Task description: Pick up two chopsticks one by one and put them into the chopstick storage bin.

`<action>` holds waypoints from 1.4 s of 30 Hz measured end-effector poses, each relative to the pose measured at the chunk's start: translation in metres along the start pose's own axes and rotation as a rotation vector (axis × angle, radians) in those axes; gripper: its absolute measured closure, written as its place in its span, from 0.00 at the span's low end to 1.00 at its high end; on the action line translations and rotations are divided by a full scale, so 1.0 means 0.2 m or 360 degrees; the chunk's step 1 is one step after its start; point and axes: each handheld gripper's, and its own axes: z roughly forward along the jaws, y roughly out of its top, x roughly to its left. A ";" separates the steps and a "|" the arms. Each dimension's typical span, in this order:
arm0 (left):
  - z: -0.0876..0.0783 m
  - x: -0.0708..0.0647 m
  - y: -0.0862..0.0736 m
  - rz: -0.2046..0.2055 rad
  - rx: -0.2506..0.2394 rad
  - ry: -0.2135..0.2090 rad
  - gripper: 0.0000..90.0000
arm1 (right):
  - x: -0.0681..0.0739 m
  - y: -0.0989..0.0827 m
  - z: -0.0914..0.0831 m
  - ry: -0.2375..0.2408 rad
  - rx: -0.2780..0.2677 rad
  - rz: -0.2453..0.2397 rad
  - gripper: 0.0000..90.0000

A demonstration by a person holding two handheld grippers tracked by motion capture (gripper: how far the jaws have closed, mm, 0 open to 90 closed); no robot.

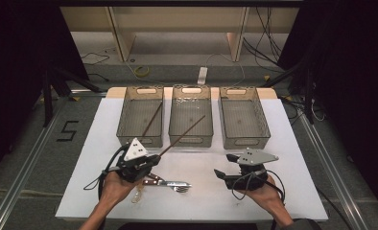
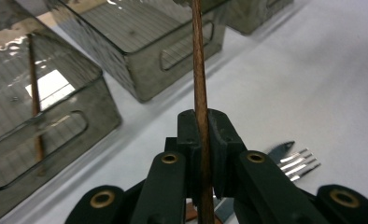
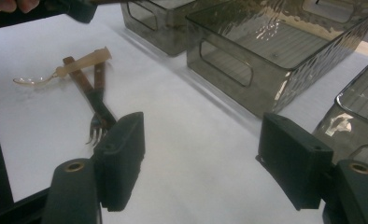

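Note:
My left gripper (image 1: 154,159) is shut on a brown chopstick (image 1: 182,135), which slants up and to the right over the front of the middle bin (image 1: 191,140). In the left gripper view the chopstick (image 2: 198,60) runs straight up between the closed jaws of the left gripper (image 2: 202,126). A second chopstick (image 1: 152,120) lies inside the left bin (image 1: 124,115) and leans in it (image 2: 34,93). My right gripper (image 1: 227,165) hovers open over bare table at the right, and nothing lies between the spread jaws of the right gripper (image 3: 205,149).
A fork (image 1: 175,184), a wooden-handled knife (image 1: 153,178) and a clear plastic spoon (image 1: 139,194) lie together on the white table (image 1: 201,201) just beside my left hand. The right bin (image 1: 244,141) holds nothing. Fork (image 3: 95,128) and spoon (image 3: 74,65) lie left of my right gripper.

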 end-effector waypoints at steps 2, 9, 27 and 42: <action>-0.01 0.05 0.01 -0.0048 -0.0025 0.0024 0.93 | 0.00 -0.01 -0.01 0.0007 -0.0013 0.0009 0.36; -0.04 0.22 0.03 -0.0203 -0.0086 0.0142 0.93 | 0.01 -0.03 -0.02 0.0000 0.0013 0.0001 0.35; 0.04 0.54 0.13 -0.0391 -0.0025 0.0292 0.93 | 0.00 -0.07 -0.06 0.0008 -0.0026 0.0062 0.31; 0.16 0.63 0.14 -0.0462 0.0105 0.0376 0.93 | 0.02 -0.07 -0.07 0.0040 -0.0015 0.0042 0.31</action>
